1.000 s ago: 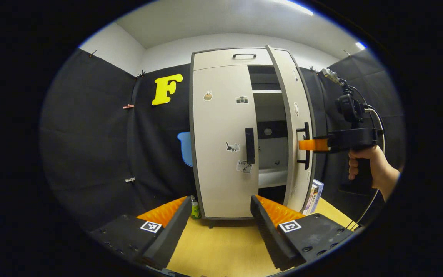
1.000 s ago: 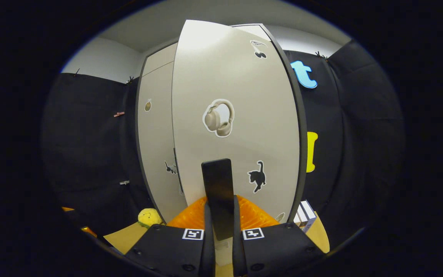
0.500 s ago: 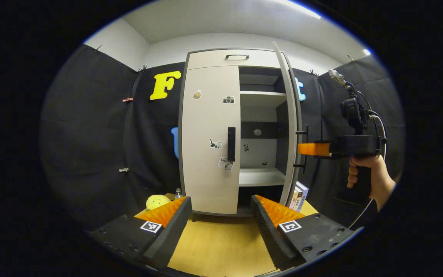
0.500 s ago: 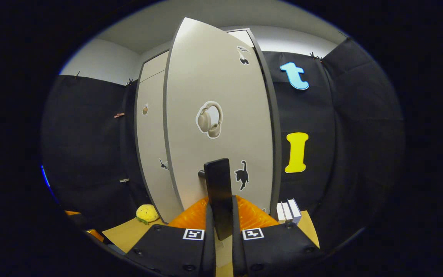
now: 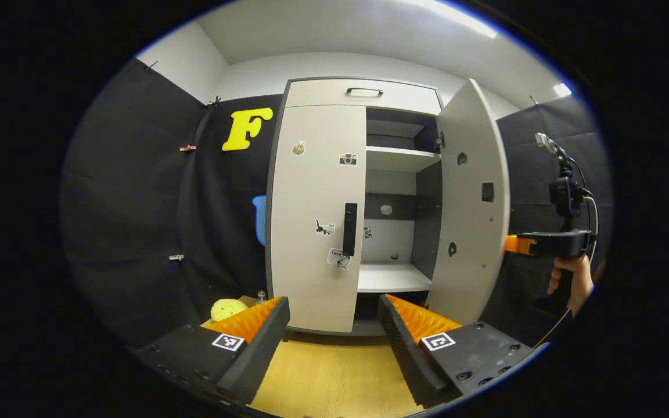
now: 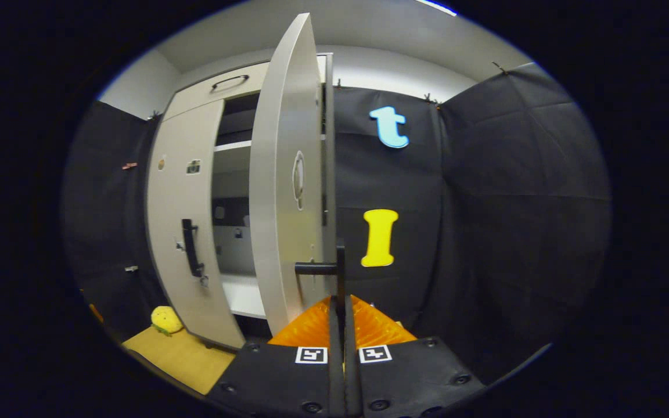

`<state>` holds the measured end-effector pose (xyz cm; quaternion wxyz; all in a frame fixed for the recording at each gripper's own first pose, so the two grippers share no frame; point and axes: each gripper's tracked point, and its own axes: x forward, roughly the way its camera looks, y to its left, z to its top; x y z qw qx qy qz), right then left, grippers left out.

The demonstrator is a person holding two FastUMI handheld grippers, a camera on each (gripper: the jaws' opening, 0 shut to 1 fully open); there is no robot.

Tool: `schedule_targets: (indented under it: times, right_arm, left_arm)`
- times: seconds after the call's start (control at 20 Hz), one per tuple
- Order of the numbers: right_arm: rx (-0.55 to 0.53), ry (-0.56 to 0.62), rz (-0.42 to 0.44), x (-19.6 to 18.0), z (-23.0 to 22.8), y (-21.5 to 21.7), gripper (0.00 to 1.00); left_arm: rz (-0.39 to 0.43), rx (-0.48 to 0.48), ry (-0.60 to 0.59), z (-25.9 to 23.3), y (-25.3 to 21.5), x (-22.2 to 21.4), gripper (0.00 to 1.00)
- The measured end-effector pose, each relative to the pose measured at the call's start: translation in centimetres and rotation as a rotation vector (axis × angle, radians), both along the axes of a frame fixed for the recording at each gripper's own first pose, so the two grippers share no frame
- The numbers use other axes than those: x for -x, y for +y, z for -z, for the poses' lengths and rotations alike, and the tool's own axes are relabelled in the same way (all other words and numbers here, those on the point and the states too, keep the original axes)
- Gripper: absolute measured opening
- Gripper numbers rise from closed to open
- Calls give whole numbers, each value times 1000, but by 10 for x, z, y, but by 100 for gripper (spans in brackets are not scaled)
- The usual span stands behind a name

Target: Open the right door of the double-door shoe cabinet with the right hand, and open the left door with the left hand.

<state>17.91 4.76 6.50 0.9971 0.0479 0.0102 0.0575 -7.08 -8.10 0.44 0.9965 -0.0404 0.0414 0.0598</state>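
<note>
The beige shoe cabinet (image 5: 363, 93) stands on the wooden tabletop. Its left door (image 5: 317, 215) is closed, with a black vertical handle (image 5: 349, 229) on its right edge. My left gripper (image 5: 331, 316) is open, low in front of that door and apart from it. The right door (image 5: 474, 197) stands swung wide, its inner face showing. In the right gripper view this door (image 6: 285, 174) appears nearly edge-on, and my right gripper (image 6: 340, 310) is shut on its black handle (image 6: 339, 270). A hand (image 5: 569, 284) holds the right gripper (image 5: 514, 244) at the far right.
Pale shelves (image 5: 394, 278) show inside the cabinet's right half. A yellow plush toy (image 5: 225, 308) and a small bottle (image 5: 261, 295) sit left of the cabinet base. The wooden tabletop (image 5: 334, 377) stretches toward me. Black cloth walls close in on both sides.
The right door has swung from partly open to wide open, pulled by my right gripper, which moved outward to the right. My left gripper stayed open and drew back a little.
</note>
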Motion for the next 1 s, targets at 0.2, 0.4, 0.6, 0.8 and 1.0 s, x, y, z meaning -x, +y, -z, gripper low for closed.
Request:
schedule_targets:
  times: [0.2, 0.4, 0.6, 0.8, 1.0]
  right_arm:
    - [-39, 79, 0, 15, 23, -2, 10]
    - [53, 99, 40, 41, 43, -14, 9]
    - [44, 61, 85, 69, 41, -19, 9]
    - [7, 43, 88, 92, 35, 2, 9]
    - [-1, 56, 23, 106, 47, 59, 5]
  left_arm:
    - [48, -4, 29, 11, 8, -17, 95]
    - [78, 2, 29, 16, 20, -25, 95]
    - [80, 1, 35, 22, 42, -33, 95]
    - [81, 14, 53, 32, 63, -53, 95]
    - [84, -5, 54, 38, 77, -80, 95]
